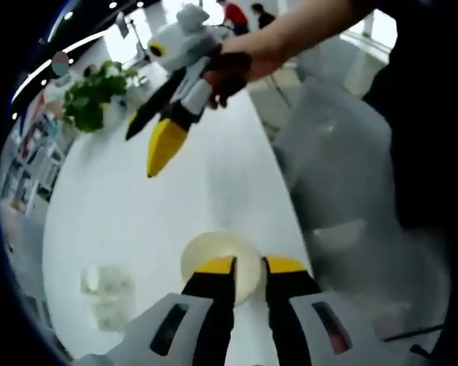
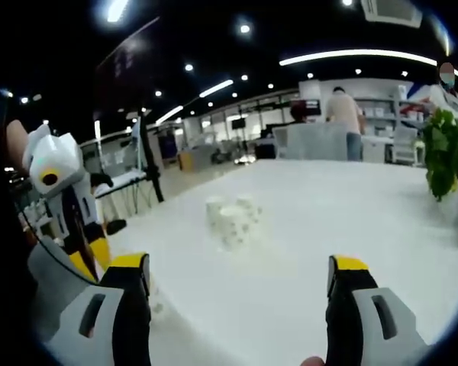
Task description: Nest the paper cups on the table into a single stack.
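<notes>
A cream paper cup (image 1: 214, 268) is seen from above, its mouth facing the camera, right at my left gripper (image 1: 250, 267). The jaws stand narrowly apart with the cup's right rim between them, shut on its wall. My right gripper (image 1: 146, 149), held by a hand, hovers over the far part of the white table (image 1: 137, 206) with its jaws spread. In the right gripper view its own jaws (image 2: 238, 267) are wide open with nothing between them. Beyond them, a pale blurred cluster of cups (image 2: 233, 217) sits on the table. The left gripper (image 2: 65, 198) shows at that view's left edge.
A potted green plant (image 1: 95, 95) (image 2: 446, 152) stands at the table's far side. A pale, see-through lump (image 1: 103, 288) lies left of my left jaws. A clear chair (image 1: 343, 175) stands off the table's right edge. People stand in the background.
</notes>
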